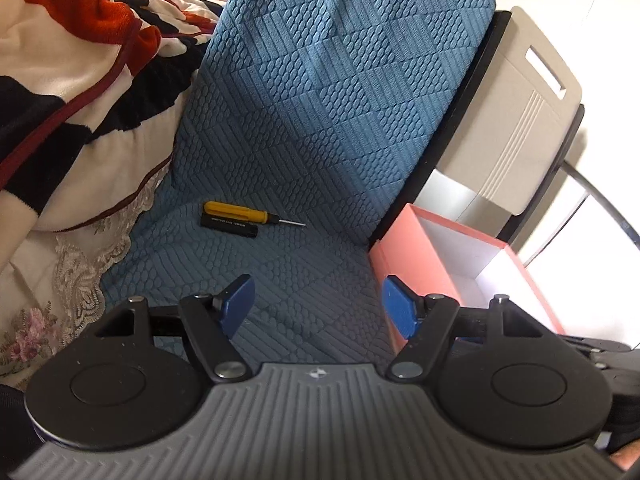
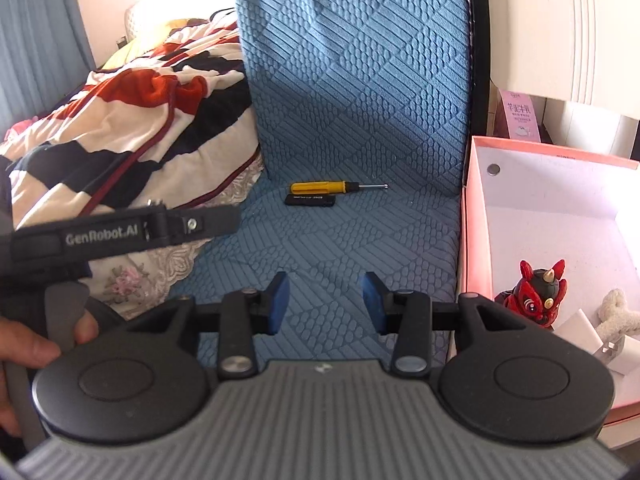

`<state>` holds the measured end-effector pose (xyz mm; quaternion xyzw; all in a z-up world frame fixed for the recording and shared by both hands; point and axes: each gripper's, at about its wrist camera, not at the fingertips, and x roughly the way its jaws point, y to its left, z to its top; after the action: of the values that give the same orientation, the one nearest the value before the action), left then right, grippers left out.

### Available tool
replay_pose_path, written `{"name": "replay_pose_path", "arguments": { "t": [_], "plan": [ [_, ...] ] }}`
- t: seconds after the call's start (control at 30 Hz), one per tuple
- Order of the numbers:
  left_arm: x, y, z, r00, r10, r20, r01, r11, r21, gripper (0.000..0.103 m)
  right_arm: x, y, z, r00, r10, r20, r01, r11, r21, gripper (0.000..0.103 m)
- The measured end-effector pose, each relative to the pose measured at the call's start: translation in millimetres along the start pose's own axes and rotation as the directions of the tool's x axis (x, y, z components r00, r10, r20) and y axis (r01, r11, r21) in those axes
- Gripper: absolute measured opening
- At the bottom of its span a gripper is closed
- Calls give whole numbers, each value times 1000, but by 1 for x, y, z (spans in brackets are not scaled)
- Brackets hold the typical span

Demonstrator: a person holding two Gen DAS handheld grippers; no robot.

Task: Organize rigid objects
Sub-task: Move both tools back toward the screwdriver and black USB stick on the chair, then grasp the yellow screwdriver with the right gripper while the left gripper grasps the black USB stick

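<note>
A yellow-handled screwdriver [image 1: 240, 213] [image 2: 325, 187] and a small black bar-shaped object [image 1: 228, 226] [image 2: 309, 200] lie side by side on the blue textured cover [image 1: 304, 128] [image 2: 344, 240]. A pink box [image 1: 408, 276] [image 2: 476, 216] stands at the right; in the right wrist view it holds a red horned figurine [image 2: 538, 294], a pale bone-shaped toy [image 2: 616, 316] and a white item. My left gripper [image 1: 318, 306] is open and empty, short of the tools. My right gripper [image 2: 325, 302] is open and empty, also short of them.
A red, white and black blanket [image 1: 76, 72] [image 2: 152, 128] is piled at the left over a lace-edged floral sheet [image 1: 48, 292]. A beige chair back [image 1: 516, 116] stands behind the box. The left gripper's body and the hand holding it [image 2: 120, 228] show at the left of the right wrist view.
</note>
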<state>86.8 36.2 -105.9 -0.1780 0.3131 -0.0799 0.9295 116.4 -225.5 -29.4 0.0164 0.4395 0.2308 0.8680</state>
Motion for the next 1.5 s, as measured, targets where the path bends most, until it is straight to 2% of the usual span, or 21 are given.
{"name": "replay_pose_path", "arguments": {
  "t": [0.13,0.23,0.37,0.5,0.6,0.73,0.93,1.1,1.3,1.5],
  "plan": [
    [12,6,2,1000,6,-11,-6,1000,-6,75,8,-7,6,1000,3,4,-3,1000,12,44],
    [22,14,4,1000,-2,-15,2,999,-32,83,15,-12,12,1000,14,2,-14,1000,12,44],
    [37,28,9,999,-44,-23,41,993,-115,84,34,-18,22,1000,-15,-23,16,1000,6,44],
    [49,35,17,999,-28,-26,25,993,-113,84,60,-23,35,998,-33,-50,32,999,-20,44],
    [60,36,26,1000,-2,-28,0,997,-83,84,81,-19,47,997,-29,-76,25,998,-51,44],
    [77,37,38,997,73,-37,-73,997,4,84,105,-13,64,993,4,-118,-12,998,-68,44],
    [98,54,57,995,80,-60,-76,995,67,84,140,-9,88,987,55,-152,-72,991,-109,43],
    [116,74,75,994,88,-69,-83,993,79,84,175,-12,107,984,41,-171,-68,985,-157,43],
    [147,89,88,990,56,-129,-46,996,78,83,218,-16,127,974,62,-218,-114,966,-231,43],
    [177,89,95,985,19,-173,3,992,128,82,258,-13,144,956,83,-282,-176,929,-326,47]
  ]
}}
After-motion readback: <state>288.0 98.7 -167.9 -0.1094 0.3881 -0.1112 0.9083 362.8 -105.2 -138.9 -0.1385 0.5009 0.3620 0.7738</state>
